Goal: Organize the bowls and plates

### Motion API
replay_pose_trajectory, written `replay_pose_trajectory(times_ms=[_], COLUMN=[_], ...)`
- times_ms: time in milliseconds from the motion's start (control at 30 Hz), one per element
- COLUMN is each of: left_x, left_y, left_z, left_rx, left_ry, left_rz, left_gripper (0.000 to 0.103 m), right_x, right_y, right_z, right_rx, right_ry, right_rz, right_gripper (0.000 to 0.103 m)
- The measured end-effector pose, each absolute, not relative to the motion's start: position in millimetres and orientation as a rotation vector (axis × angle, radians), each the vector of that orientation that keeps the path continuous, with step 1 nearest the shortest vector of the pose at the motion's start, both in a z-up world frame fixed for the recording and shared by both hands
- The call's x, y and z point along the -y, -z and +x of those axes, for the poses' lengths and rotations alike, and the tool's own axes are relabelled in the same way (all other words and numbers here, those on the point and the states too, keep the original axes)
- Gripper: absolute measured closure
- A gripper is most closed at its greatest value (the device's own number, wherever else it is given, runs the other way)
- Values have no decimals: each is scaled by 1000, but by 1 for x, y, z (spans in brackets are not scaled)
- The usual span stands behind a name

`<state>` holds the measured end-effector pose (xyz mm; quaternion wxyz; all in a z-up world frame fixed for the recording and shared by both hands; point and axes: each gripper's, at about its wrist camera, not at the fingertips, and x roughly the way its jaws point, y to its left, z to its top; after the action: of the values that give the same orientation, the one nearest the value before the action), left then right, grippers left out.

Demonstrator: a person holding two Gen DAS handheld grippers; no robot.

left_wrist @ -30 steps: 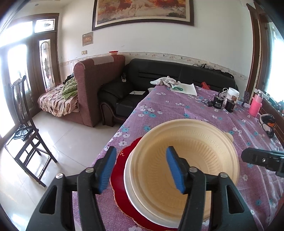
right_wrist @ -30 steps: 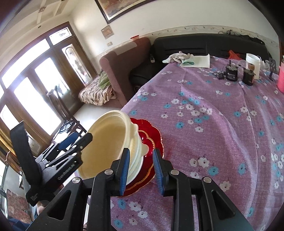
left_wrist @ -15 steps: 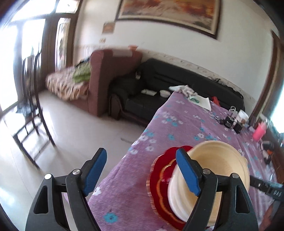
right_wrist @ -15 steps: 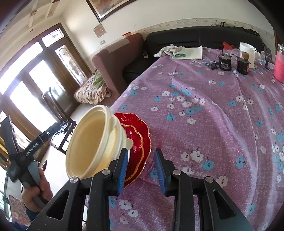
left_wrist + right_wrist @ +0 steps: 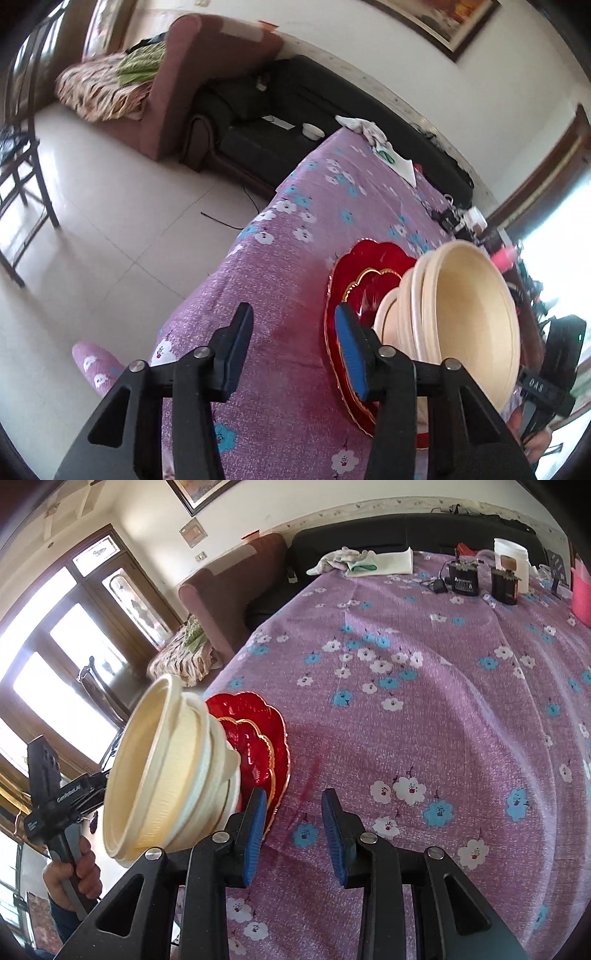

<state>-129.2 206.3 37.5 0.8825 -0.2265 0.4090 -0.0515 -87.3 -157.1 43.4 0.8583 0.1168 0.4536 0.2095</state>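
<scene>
The cream bowls [image 5: 476, 317] sit nested in a stack on top of the red plates [image 5: 373, 266], and the whole pile rests near the edge of my worktop [image 5: 424, 709], which wears a purple cloth with white and blue flowers. In my right view the bowls [image 5: 159, 768] rise just to the left of my claw and the red plates [image 5: 258, 738] spread out under them.

My left claw [image 5: 293, 354] is open, its blue pads wide apart over bare cloth, with the right pad just beside the plates' rim; it holds nothing. My right claw [image 5: 293, 830] is open too, pads apart over the cloth beside the pile, gripping nothing.

At the far end of the worktop lie a white cloth [image 5: 354, 559], two black boxes [image 5: 463, 579] and a white jar [image 5: 511, 559]. Beyond stand a black sofa [image 5: 266, 122] and a brown armchair [image 5: 207, 74].
</scene>
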Motion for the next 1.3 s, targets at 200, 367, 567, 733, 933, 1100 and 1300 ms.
replay_pose_trajectory(times_ms=[200,367,567,733,933,1100,1300], left_x=[-196,-186,-179,-175,-174,-171,-171], left_y=[-34,-34,-33,-32,-31,-29,-27], left_z=[-124,-118,-116,-116,-115,-113,-112], left_rx=[-869,-862,-854,-848,-851,-857,-859], left_ry=[112,111,109,108,122,128,133], left_rz=[-407,-350,-300,-272,-270,-268,-274], left_gripper=[70,75,76,76,76,76,76], right_x=[154,149,135,130,133,135,145], right_y=[-33,-27,-25,-24,-24,-26,-30], right_z=[-82,-79,-80,-81,-82,-83,-85], right_rx=[-975,-982,-962,-955,-961,-966,-950], right_ry=[-447,-463,-466,-456,-462,-475,-475], right_rz=[252,251,217,196,213,233,274], right_gripper=[69,73,87,88,88,88,88])
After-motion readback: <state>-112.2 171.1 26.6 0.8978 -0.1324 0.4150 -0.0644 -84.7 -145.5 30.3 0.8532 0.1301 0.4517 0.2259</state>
